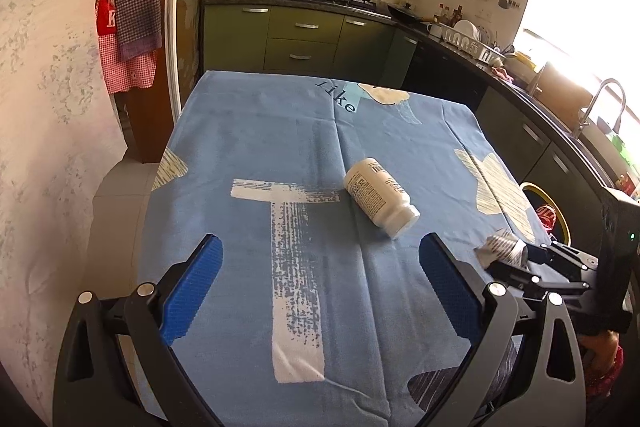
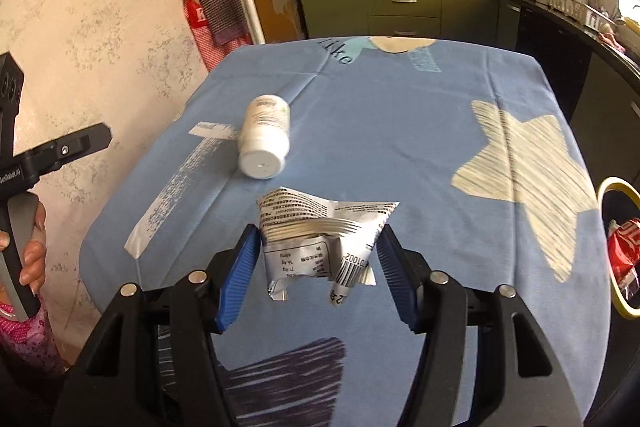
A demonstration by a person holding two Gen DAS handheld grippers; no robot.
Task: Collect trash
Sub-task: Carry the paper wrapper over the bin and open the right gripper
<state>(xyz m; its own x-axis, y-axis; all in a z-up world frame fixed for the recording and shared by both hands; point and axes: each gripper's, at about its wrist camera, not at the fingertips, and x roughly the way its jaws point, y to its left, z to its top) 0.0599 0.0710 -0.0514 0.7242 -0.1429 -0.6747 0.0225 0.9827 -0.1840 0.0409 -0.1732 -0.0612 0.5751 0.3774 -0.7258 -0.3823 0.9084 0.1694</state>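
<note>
Showing only rightward: wrapper's (image 2: 320,239) barcode.

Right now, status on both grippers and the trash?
Right gripper shut on crumpled wrapper, lifted off the tablecloth. Left gripper open, empty. White bottle lying on the cloth. Bin at table's right edge; path clear.

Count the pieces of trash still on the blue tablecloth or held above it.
2. A white bottle lies on its side mid-table, and a crumpled printed wrapper is gripped in the right claw. More may sit outside the views.
</note>
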